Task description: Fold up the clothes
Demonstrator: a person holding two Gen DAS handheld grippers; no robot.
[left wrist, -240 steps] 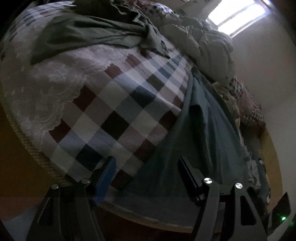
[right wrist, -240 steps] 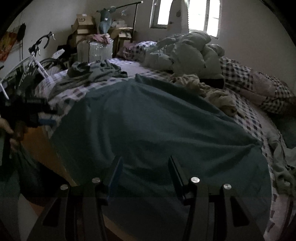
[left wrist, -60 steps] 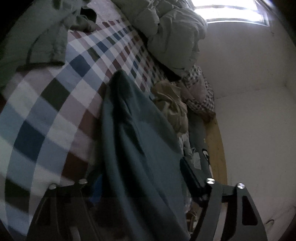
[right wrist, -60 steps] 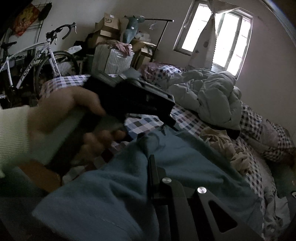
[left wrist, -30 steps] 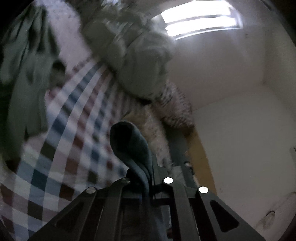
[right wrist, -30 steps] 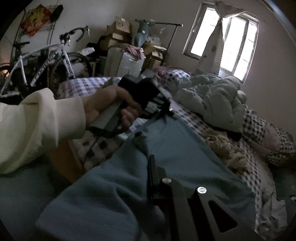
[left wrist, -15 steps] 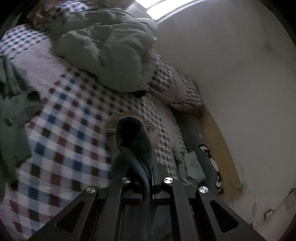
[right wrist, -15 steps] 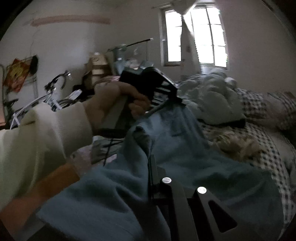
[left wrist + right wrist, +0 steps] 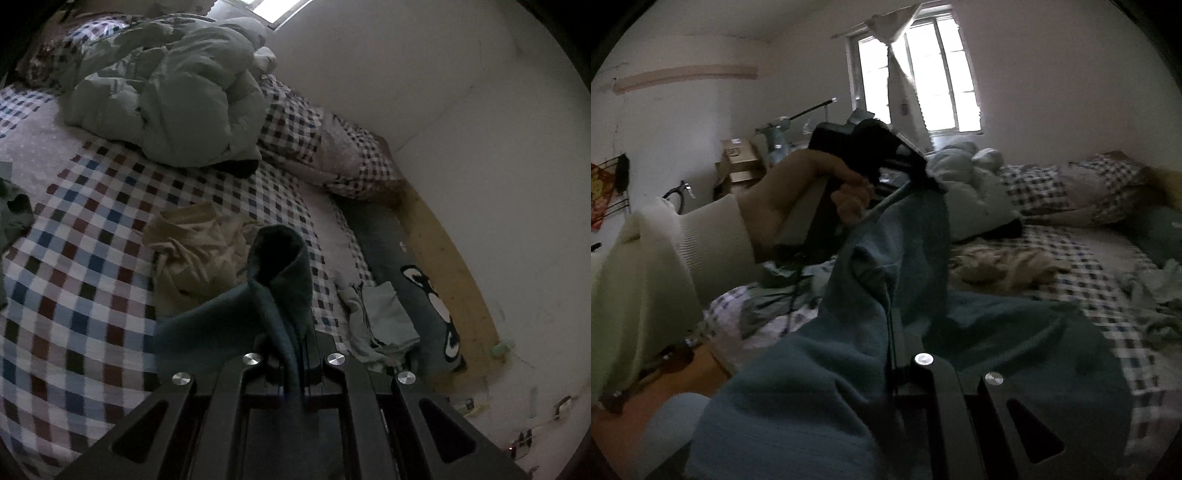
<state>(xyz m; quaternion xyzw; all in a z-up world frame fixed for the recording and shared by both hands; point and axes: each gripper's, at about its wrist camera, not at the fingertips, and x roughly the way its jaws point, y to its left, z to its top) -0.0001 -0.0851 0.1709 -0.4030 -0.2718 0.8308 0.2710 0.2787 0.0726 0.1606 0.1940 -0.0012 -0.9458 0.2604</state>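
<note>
Nearest in the left wrist view, the left gripper (image 9: 295,354) has its fingers (image 9: 309,343) clamped on a bunched edge of the teal garment (image 9: 280,280), which rises in a loop just past the tips and trails down to the left over the bed (image 9: 85,280). In the right wrist view the right gripper (image 9: 897,354) has its fingers pressed together on another part of the same garment (image 9: 857,387); the cloth runs up from it to the left gripper (image 9: 923,173), held by a hand (image 9: 798,192) with a cream sleeve (image 9: 661,266), while the rest drapes on the checked sheet

The garment looks soft, thick and limp, probably light but floppy; it will likely sag between the two hold points and fold wherever it is let slack. I judge it not slippery and not fragile. Good places to take hold are edges or corners, held well apart so the cloth hangs flat

Counting outward: one teal garment held, one crumpled beige garment (image 9: 199,247) just beyond it, one small pale green piece (image 9: 380,317) near the bed's far side, a dark green garment (image 9: 14,214) at the left rim. Further back lie one pale puffy quilt (image 9: 173,92) and one checked pillow (image 9: 332,144) by the wall. One window (image 9: 923,77) lights the far end
</note>
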